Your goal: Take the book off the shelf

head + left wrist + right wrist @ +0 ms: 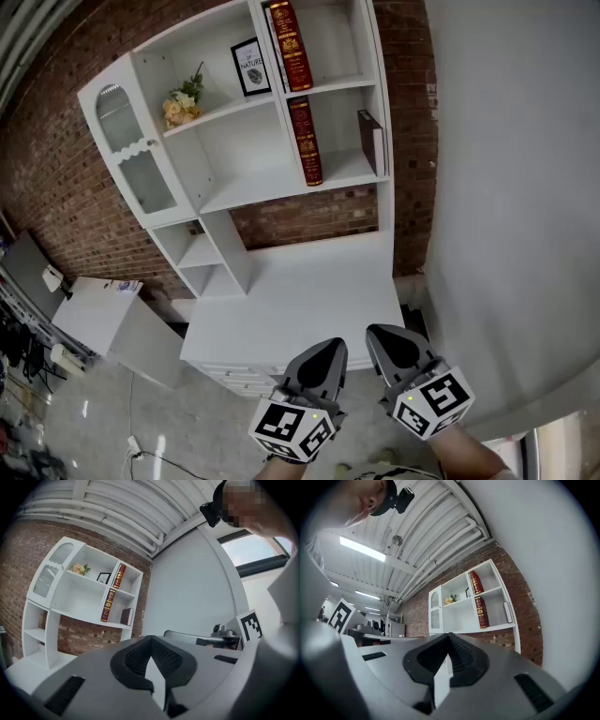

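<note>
Both grippers low, bottom centre of the head view, side by side over the front edge of the white bench (300,291). Left gripper (330,345): clenched, nothing between the pads. Right gripper (384,337): likewise clenched and empty. Each gripper view confirms it, with the left gripper's (151,643) and the right gripper's (450,640) ribbed pads meeting at the tip.

Target lies up-frame and well apart, across the whole depth of the bench, in the white shelf unit (281,192) against the red brick wall (56,169).
- Upper red hardback book with gilt spine (291,45): top compartment, upright, spine out.
- Lower red hardback book with gilt spine (306,141): compartment beneath, upright against the divider, spine out.
- Dark slim book (369,141): same compartment, far right, leaning on the side panel.

The task names only one book, so I cannot tell which is meant.

Long axis of all three is vertical, so the jaws would need to open and close across the spine, sideways. Judgement: the left gripper sits nearly under the red spines and the right gripper nearer under the dark book. Neither is within reach.

Room: plain white wall (506,187) fills the right of the frame. A bunch of pale flowers (181,105) and a small black-framed print (250,66) stand upper left on the shelf.
</note>
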The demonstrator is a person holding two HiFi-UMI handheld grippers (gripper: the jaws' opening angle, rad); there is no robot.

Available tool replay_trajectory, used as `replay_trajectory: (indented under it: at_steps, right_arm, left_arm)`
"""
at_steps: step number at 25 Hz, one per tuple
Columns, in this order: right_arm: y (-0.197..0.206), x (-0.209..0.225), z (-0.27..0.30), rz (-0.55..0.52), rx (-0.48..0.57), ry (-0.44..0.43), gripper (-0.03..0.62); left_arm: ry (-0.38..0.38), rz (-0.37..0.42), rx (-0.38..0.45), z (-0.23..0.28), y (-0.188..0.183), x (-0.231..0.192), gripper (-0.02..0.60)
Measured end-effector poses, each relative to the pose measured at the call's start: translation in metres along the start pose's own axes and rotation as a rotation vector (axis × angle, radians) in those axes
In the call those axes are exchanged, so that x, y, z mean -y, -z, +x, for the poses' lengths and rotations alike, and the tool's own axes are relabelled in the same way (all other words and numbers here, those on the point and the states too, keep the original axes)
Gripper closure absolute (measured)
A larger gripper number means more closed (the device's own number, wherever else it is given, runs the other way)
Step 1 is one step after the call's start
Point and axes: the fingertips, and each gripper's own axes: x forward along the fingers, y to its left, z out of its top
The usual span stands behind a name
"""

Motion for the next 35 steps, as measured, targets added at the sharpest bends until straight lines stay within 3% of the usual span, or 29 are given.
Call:
replay_trajectory:
  at_steps: [14, 20, 27, 35]
  right_arm:
    - [-0.007, 0.017, -0.02, 0.034, 0.004, -0.034, 0.577]
    - [-0.023, 0.04, -0.029, 0.08, 0.038, -0.01, 0.576]
    - [-0.014, 0.06, -0.039, 0.127, 0.051, -0.003, 0.576]
    - [-0.009, 0.068, -0.037, 0.157, 0.044, -0.062, 0.576]
  left_arm:
    - [-0.034, 0.001, -0.001, 0.012, -0.004, 0.022, 0.569]
    - [-0.095, 0.005, 0.02, 0.014, -0.021, 0.011, 0.569]
    - [-0.161, 0.0, 0.031, 0.012, -0.017, -0.005, 0.569]
    - [-0.19, 0.015, 0.023, 0.019, -0.014, -0.005, 0.569]
